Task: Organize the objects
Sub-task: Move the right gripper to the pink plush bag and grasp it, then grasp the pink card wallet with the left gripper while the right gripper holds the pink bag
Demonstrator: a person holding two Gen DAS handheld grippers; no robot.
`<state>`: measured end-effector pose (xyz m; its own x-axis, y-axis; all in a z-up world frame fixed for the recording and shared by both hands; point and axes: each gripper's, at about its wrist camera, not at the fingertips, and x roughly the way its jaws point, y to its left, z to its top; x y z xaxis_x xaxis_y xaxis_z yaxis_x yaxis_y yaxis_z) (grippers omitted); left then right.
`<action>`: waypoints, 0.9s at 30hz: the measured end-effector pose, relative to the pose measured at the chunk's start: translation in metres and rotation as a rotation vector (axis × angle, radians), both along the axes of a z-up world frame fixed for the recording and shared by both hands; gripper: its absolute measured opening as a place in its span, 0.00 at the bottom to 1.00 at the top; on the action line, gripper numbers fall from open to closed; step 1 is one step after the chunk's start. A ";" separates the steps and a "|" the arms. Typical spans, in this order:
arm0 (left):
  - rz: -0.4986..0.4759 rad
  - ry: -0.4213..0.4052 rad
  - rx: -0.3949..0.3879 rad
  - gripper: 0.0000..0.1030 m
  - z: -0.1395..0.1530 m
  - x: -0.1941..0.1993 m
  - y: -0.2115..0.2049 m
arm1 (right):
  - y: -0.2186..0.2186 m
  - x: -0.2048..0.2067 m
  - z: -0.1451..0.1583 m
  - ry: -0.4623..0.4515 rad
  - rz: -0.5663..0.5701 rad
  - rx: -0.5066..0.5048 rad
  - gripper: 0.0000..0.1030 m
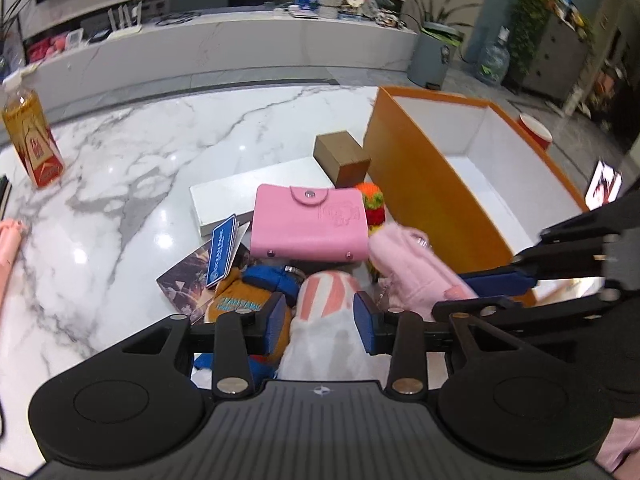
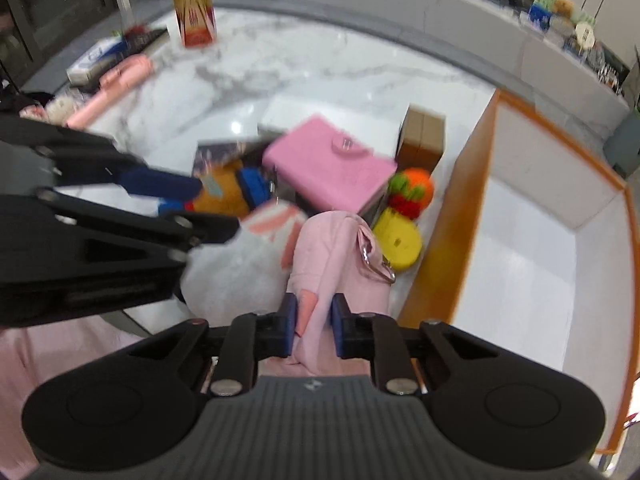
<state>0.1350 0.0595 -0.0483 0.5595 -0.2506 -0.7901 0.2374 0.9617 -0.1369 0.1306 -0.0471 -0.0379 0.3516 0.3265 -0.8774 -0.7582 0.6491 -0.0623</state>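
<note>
A pile of objects lies on the marble table (image 1: 132,152) beside an open orange box (image 1: 404,160) with a white inside. My left gripper (image 1: 322,318) is shut on a white and pink striped soft item (image 1: 328,292). My right gripper (image 2: 314,326) is shut on a pink plush pouch (image 2: 340,248), which also shows in the left wrist view (image 1: 408,268). In the pile are a pink wallet (image 1: 310,222), a brown and blue plush toy (image 1: 240,300), a small brown box (image 1: 342,158), a white flat box (image 1: 240,196) and an orange, red and green knitted ball (image 1: 372,200).
A yellow round item (image 2: 400,244) lies by the orange box wall (image 2: 452,216). A tea bottle (image 1: 32,140) stands at the far left. A pink long item (image 2: 116,84) and a white packet (image 2: 96,58) lie on the left. A blue card (image 1: 222,254) rests on a dark booklet (image 1: 188,280).
</note>
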 end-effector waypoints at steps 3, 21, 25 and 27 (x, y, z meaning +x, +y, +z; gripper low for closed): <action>0.042 0.014 -0.036 0.50 0.001 0.011 -0.001 | -0.004 0.003 0.020 -0.044 0.002 0.046 0.18; 0.374 0.334 -0.377 0.66 -0.069 0.088 0.022 | 0.021 0.093 0.008 -0.101 0.038 0.136 0.18; 0.491 0.301 -0.515 0.70 -0.079 0.083 0.035 | 0.021 0.095 0.000 -0.079 0.059 0.143 0.18; 0.542 0.255 -0.557 0.74 -0.078 0.080 0.040 | 0.021 0.096 -0.002 -0.062 0.066 0.148 0.18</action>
